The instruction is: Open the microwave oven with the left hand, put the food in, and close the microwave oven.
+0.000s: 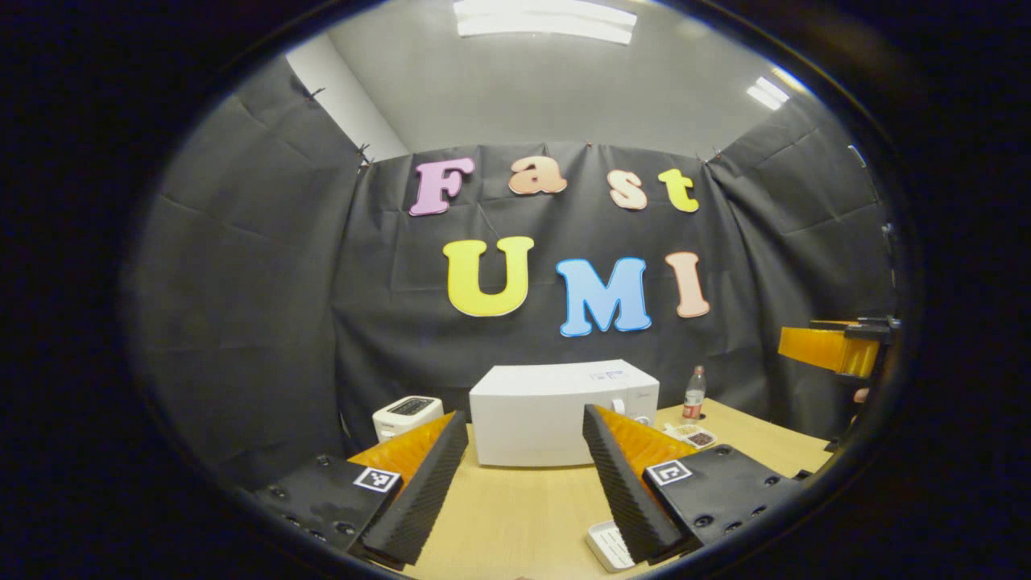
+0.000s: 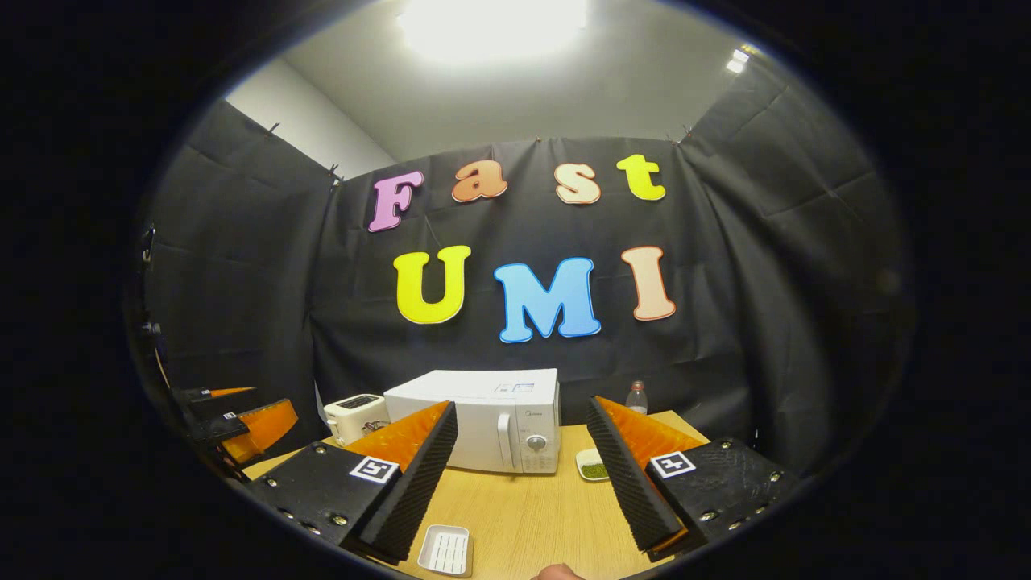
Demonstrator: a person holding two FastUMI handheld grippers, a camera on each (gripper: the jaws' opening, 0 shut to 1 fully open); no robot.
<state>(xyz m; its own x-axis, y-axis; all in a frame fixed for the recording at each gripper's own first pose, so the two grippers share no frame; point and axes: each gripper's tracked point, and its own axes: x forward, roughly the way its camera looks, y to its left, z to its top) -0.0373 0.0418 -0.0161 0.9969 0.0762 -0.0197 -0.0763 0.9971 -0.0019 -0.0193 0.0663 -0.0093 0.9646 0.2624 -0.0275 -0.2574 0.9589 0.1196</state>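
The white microwave (image 1: 556, 411) stands at the back of the wooden table (image 1: 515, 515) with its door shut; its handle (image 2: 505, 441) and knob (image 2: 536, 442) show on the front right. A small dish of food (image 1: 694, 437) lies to its right, green in the right gripper view (image 2: 594, 467). My left gripper (image 1: 525, 423) is open and empty, held above the table in front of the microwave. My right gripper (image 2: 522, 411) is also open and empty, further right. Each gripper shows at the edge of the other's view: the right one (image 1: 838, 348), the left one (image 2: 242, 409).
A white toaster (image 1: 407, 415) sits left of the microwave and a clear bottle (image 1: 694, 393) behind the food dish. An empty white ridged tray (image 2: 445, 550) lies near the table's front edge. A fingertip (image 2: 556, 572) shows at the bottom edge.
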